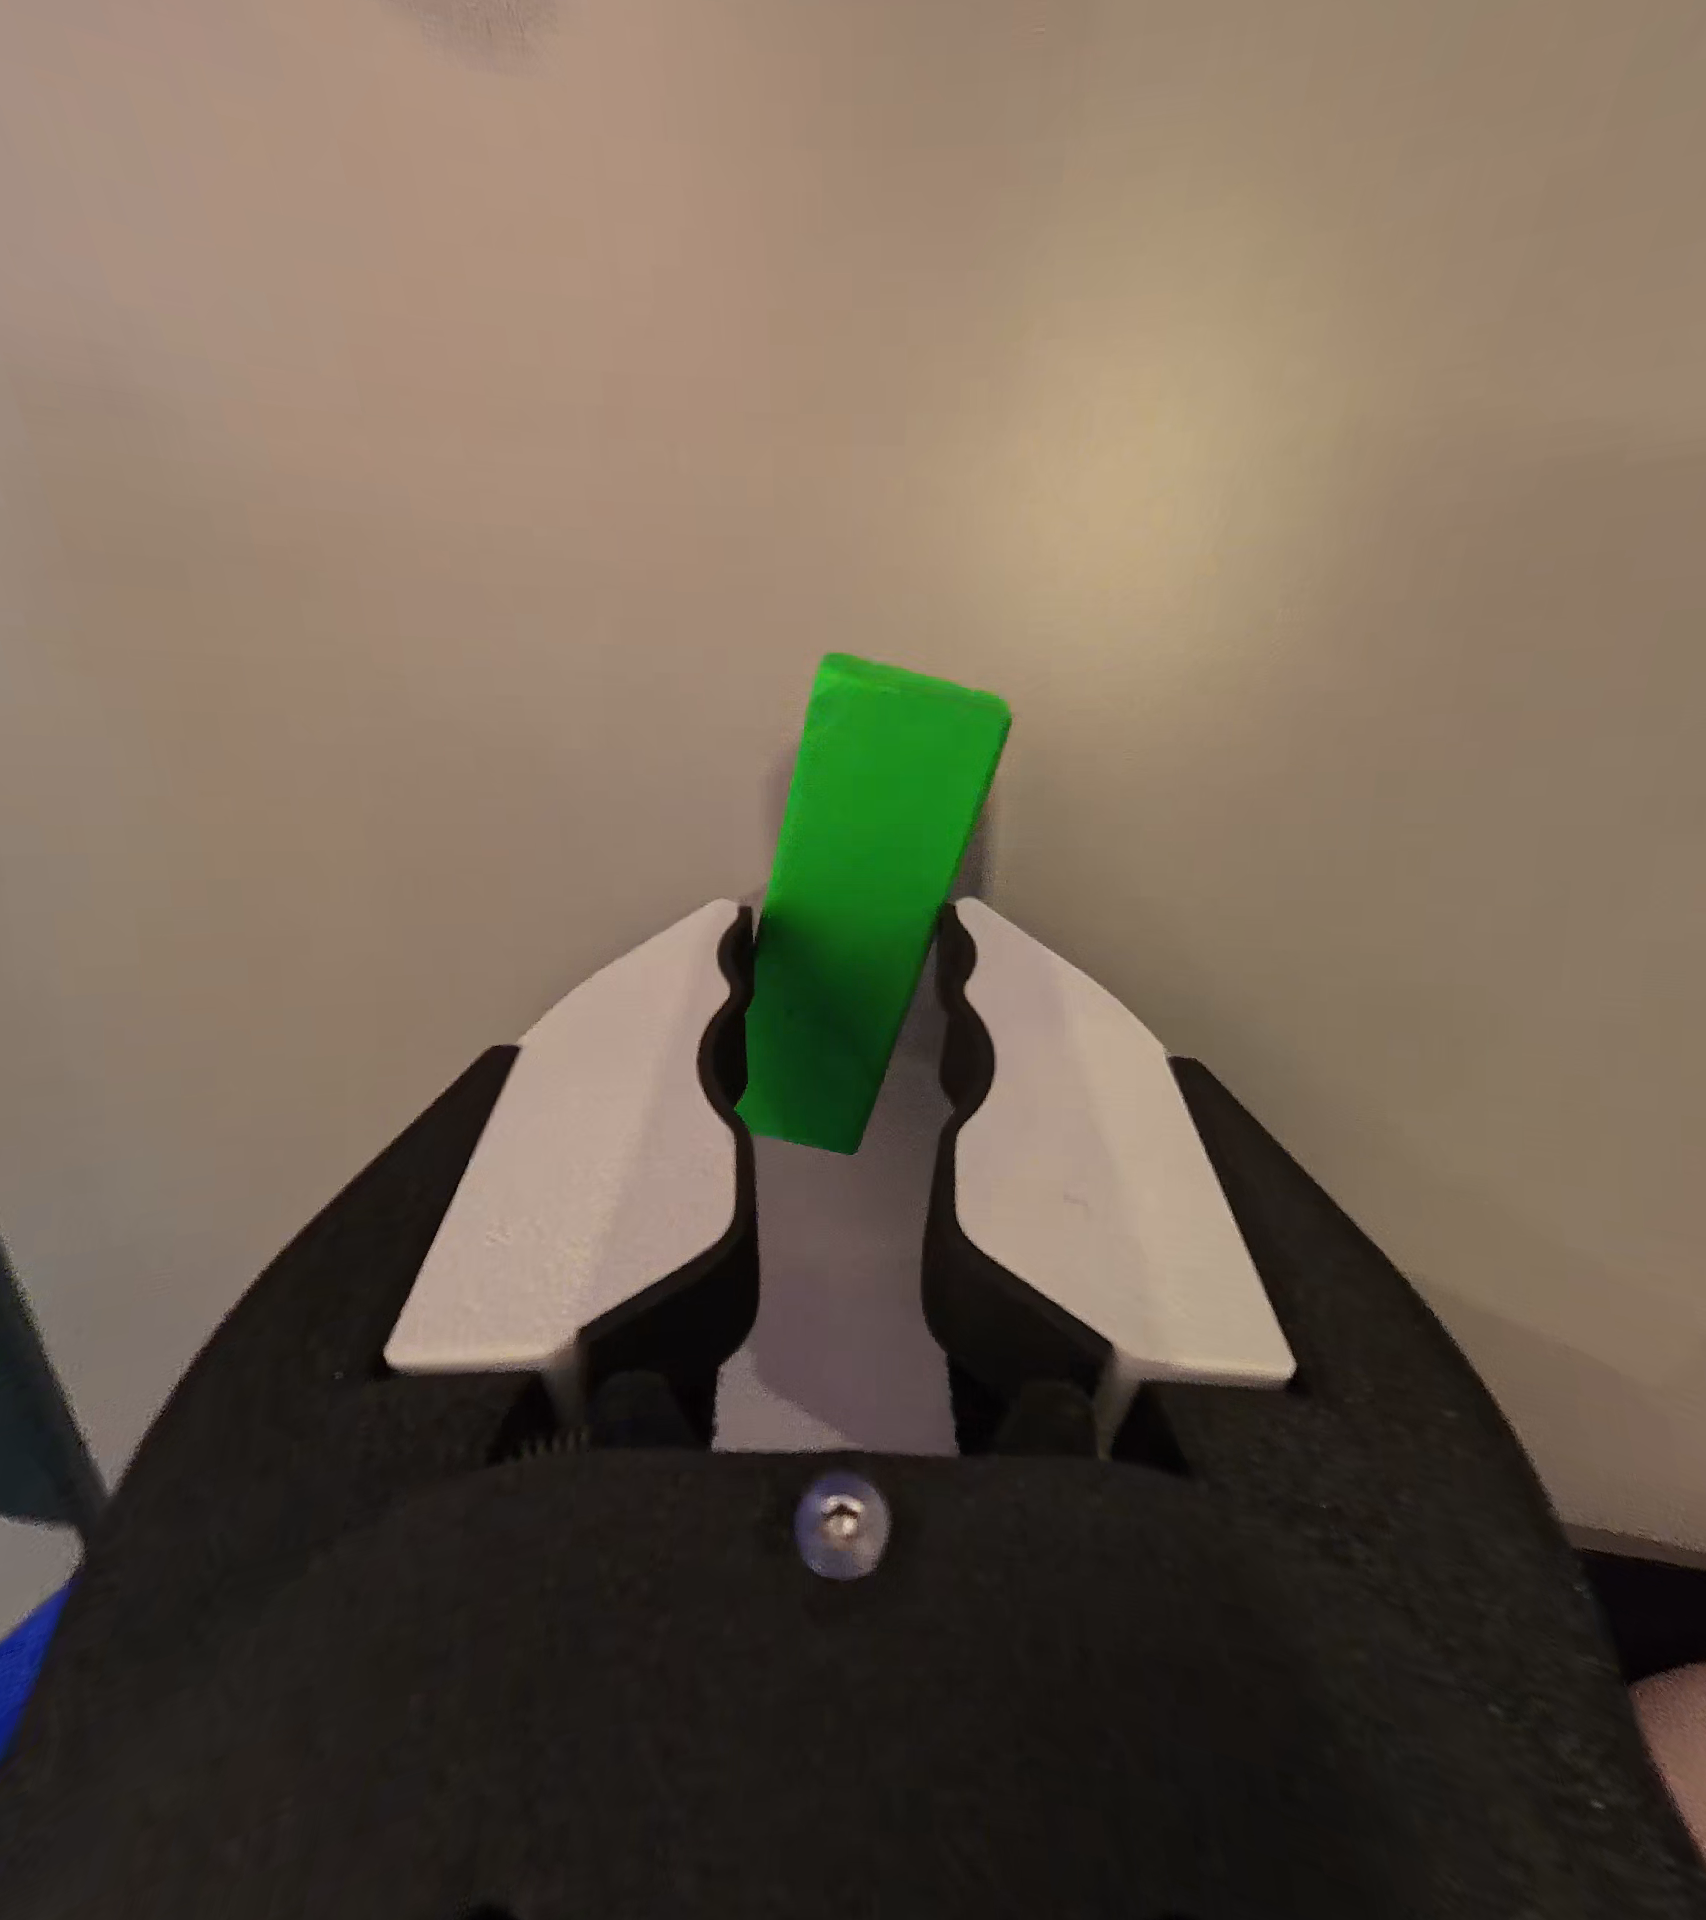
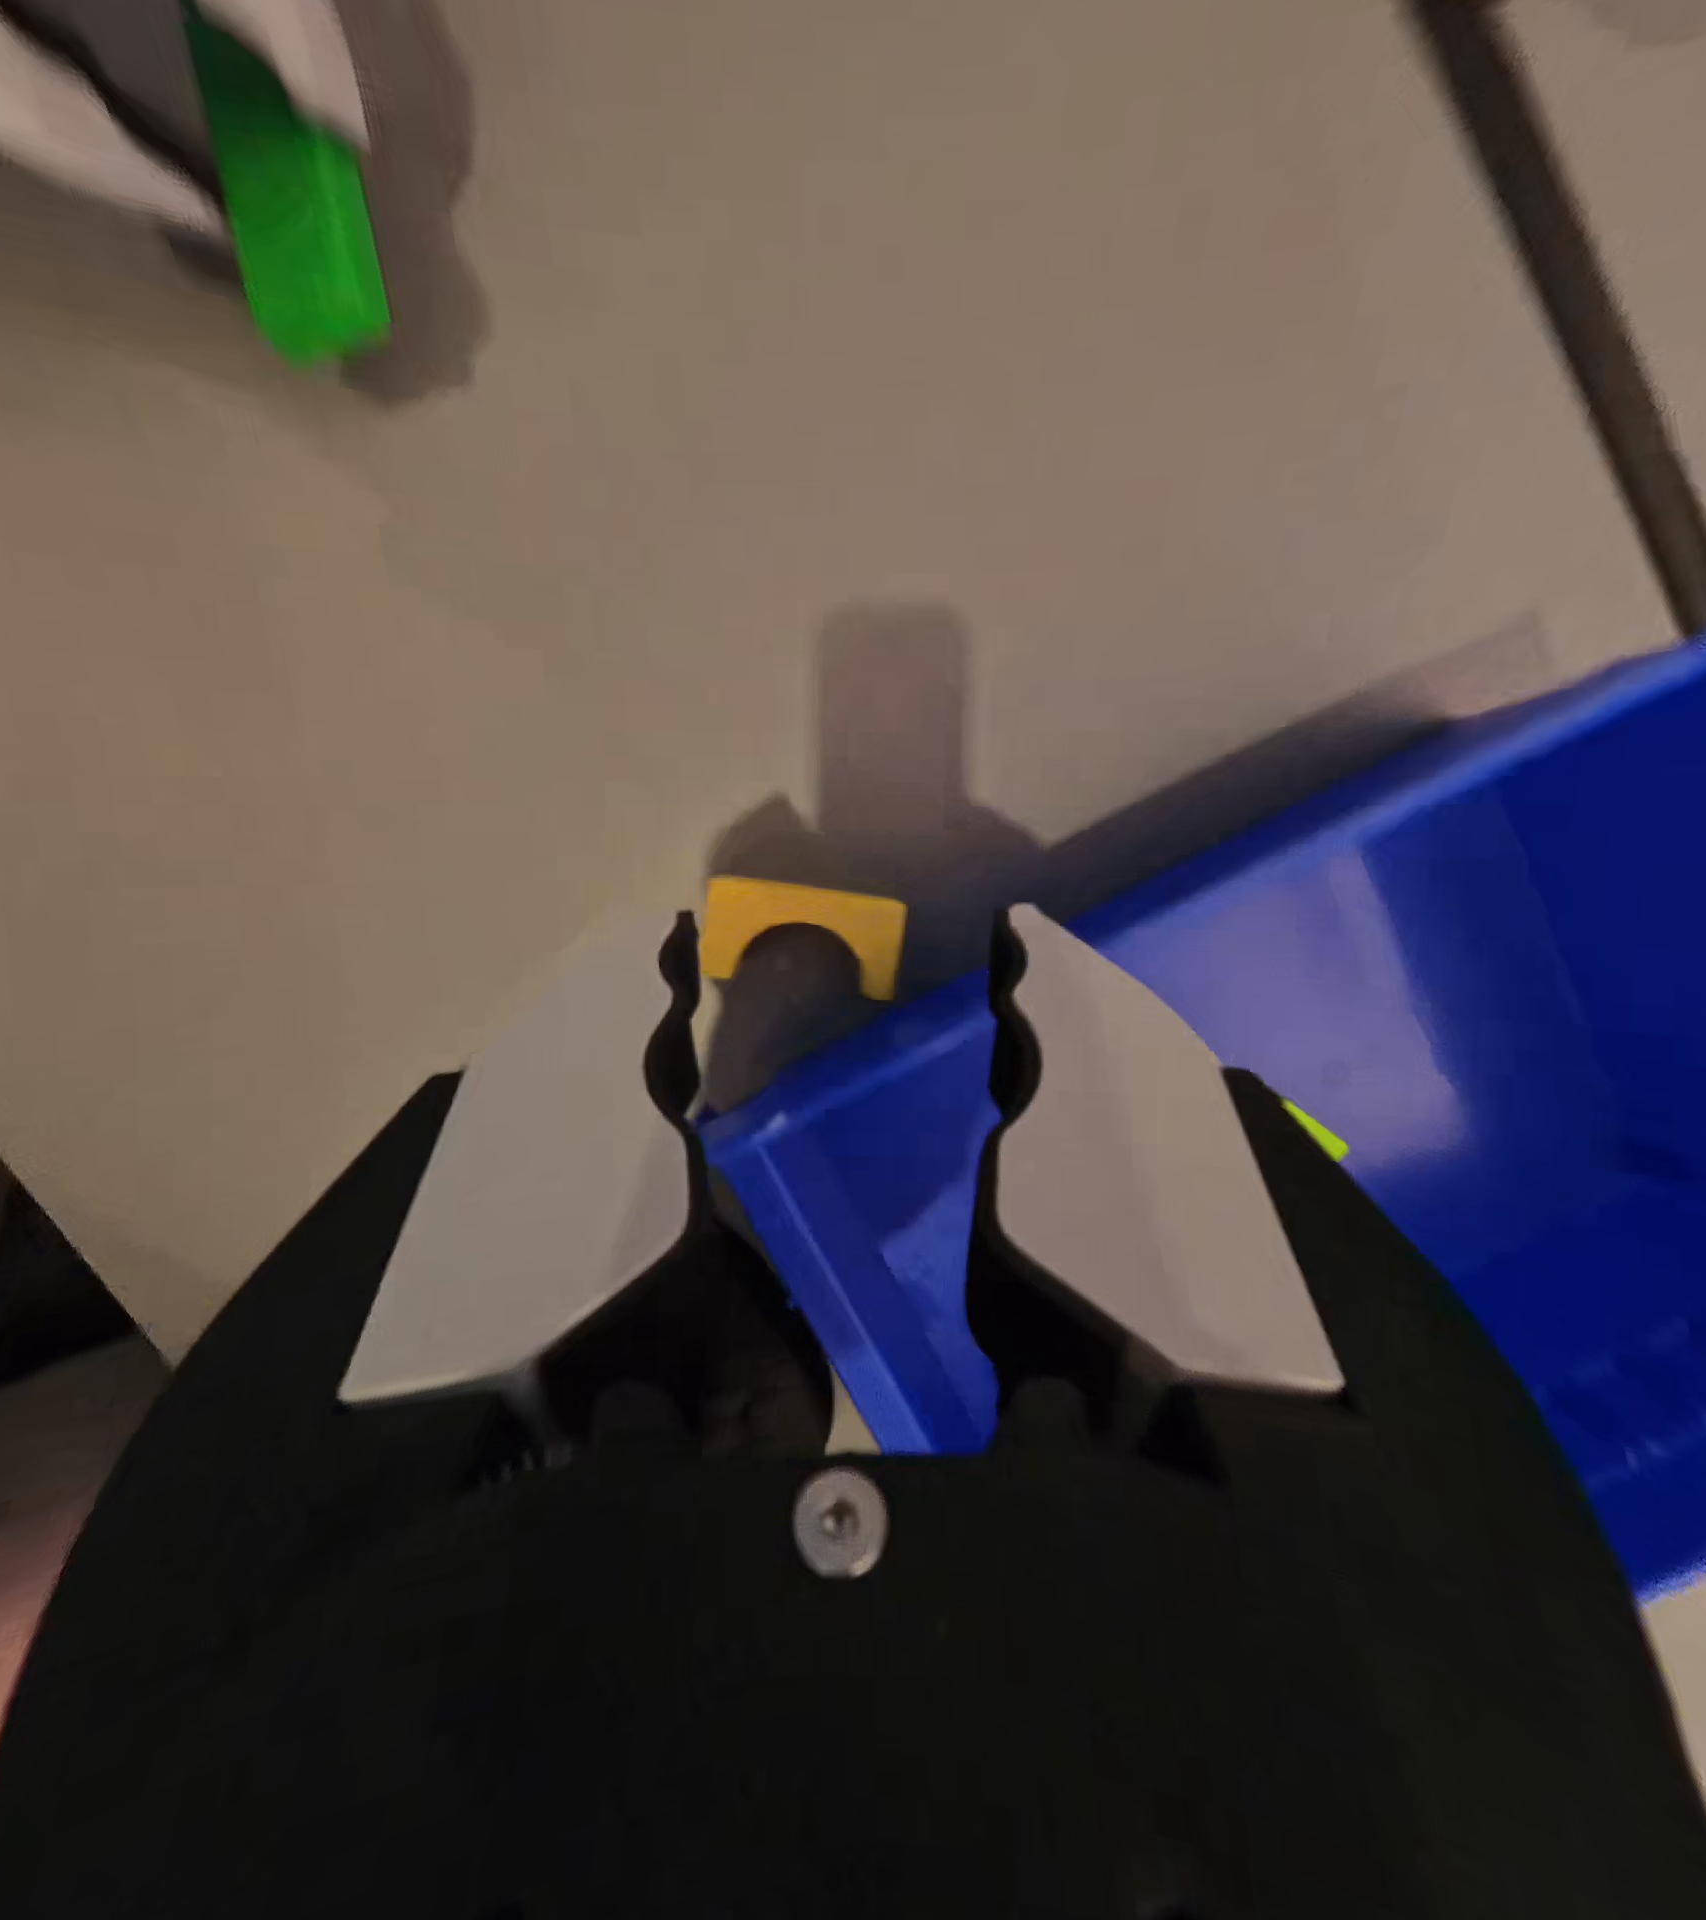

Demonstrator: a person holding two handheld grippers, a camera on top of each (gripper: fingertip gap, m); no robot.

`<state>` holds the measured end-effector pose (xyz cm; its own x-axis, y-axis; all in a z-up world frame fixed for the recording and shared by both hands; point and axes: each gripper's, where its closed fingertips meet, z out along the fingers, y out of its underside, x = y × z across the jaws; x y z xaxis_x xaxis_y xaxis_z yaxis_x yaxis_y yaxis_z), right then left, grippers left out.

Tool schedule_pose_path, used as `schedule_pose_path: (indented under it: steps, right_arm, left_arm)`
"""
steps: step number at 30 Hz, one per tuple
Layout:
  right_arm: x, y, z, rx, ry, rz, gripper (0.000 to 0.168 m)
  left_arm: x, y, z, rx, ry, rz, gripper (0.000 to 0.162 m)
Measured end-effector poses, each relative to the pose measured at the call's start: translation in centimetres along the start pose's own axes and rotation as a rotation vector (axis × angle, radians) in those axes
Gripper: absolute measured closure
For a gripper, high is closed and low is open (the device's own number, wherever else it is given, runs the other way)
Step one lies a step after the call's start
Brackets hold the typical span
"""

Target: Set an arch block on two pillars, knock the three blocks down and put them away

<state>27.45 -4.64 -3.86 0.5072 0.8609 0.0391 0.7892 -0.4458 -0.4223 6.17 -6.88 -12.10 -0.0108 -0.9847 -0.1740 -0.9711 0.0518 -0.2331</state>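
- Green pillar block (image 1: 864, 914) is sitting clamped between the fingertips of the left gripper (image 1: 847, 935), tilted, its far end leaning to the right and its near end reaching back between the fingers.
- Beige table (image 1: 1244, 468) is filling the left wrist view beyond the block; the block is hanging above it.
- In the right wrist view, the right gripper (image 2: 844, 940) is standing spread wide and grasping nothing.
- Just past its fingertips, a yellow arch block (image 2: 805, 914) is lying on the table, its curved cut-out facing the camera.
- A blue bin (image 2: 1451, 1039) is resting on the table at the right, its near corner showing between the gripper fingers and one rim running close beside the arch block.
- Far off at upper left, blurred, the left gripper is showing with the green block.
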Motion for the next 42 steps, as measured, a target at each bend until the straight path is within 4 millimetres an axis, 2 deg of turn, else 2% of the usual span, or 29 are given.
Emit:
schedule_pose_path:
  steps: [3,5,7,8,10,13,17,22,23,25,27,29,30,32,34,35,36,37,38,40,42]
  right_arm:
    - [-2.0,0.8,4.4,-0.246,0.017,-0.063,0.107]
    - [-1.8,2.5,6.5,-0.411,0.047,-0.04,0.103]
    - [-0.8,2.6,7.2,-0.447,0.129,-0.02,0.098]
    - [-1.0,2.7,7.2,-0.46,0.131,0.005,0.091]
    - [-1.8,2.6,7.4,-0.458,0.097,0.001,0.09]
    - [-2.3,2.4,8.5,-0.462,0.074,-0.047,0.09]
    - [-0.8,4.7,9.4,-0.614,0.139,-0.013,0.082]
    - [-0.8,6.5,10.7,-0.724,0.098,0.03,0.081]
    - [-0.6,6.8,10.7,-0.745,0.105,0.019,0.091]
    - [-0.5,6.4,10.7,-0.72,0.09,0.005,0.096]
    - [-0.9,4.6,10.4,-0.604,0.059,-0.018,0.096]
    - [-0.9,1.8,8.9,-0.429,0.052,-0.041,0.096]
    - [-0.5,0.2,7.5,-0.318,0.071,-0.048,0.096]
    - [1.4,-2.6,3.5,-0.073,0.141,-0.005,0.096]
    - [4.7,-3.5,-1.2,0.147,0.255,0.093,0.096]
    - [6.7,-2.7,-3.0,0.211,0.31,0.165,0.096]
    - [8.6,-1.1,-4.2,0.228,0.35,0.241,0.096]
    - [10.4,1.2,-4.4,0.202,0.375,0.317,0.096]
    - [12.0,3.8,-3.9,0.143,0.389,0.388,0.096]
    - [14.3,8.4,-1.2,0.012,0.36,0.484,0.096]
    - [15.1,10.7,2.2,-0.048,0.261,0.519,0.095]
  left_arm:
    - [0.0,-0.4,-3.8,0.09,-0.042,-0.021,0.128]
    - [0.1,-0.7,-6.5,0.158,-0.081,-0.023,0.128]
    - [0.3,-0.7,-8.8,0.209,-0.125,-0.016,0.128]
    - [0.4,-0.7,-9.7,0.225,-0.145,-0.011,0.128]
    - [0.6,-0.6,-10.9,0.242,-0.176,0.002,0.128]
    - [0.8,-0.4,-11.9,0.247,-0.212,0.015,0.128]
    - [1.4,-0.6,-12.4,0.254,-0.212,0.031,0.128]
    - [2.1,-1.0,-12.1,0.241,-0.201,0.063,0.128]
    - [2.2,-1.1,-12.1,0.238,-0.202,0.065,0.128]
    - [2.1,-1.0,-11.9,0.231,-0.203,0.063,0.128]
    - [1.8,-0.8,-12.1,0.228,-0.215,0.056,0.128]
    - [1.7,-0.9,-12.5,0.245,-0.225,0.051,0.128]
    - [1.7,-1.1,-12.7,0.261,-0.23,0.048,0.128]
    - [1.6,-1.6,-13.2,0.298,-0.233,0.042,0.129]
    - [1.1,-2.3,-13.6,0.338,-0.258,0.034,0.129]
    - [0.8,-2.6,-13.7,0.359,-0.264,0.023,0.129]
    - [0.7,-3.0,-13.7,0.377,-0.255,0.006,0.129]
    - [0.5,-3.3,-13.6,0.389,-0.245,-0.012,0.129]
    - [0.2,-3.5,-13.4,0.395,-0.243,-0.027,0.129]
    - [-0.2,-3.9,-12.9,0.4,-0.235,-0.054,0.129]
    - [-0.6,-4.4,-12.2,0.402,-0.225,-0.084,0.129]
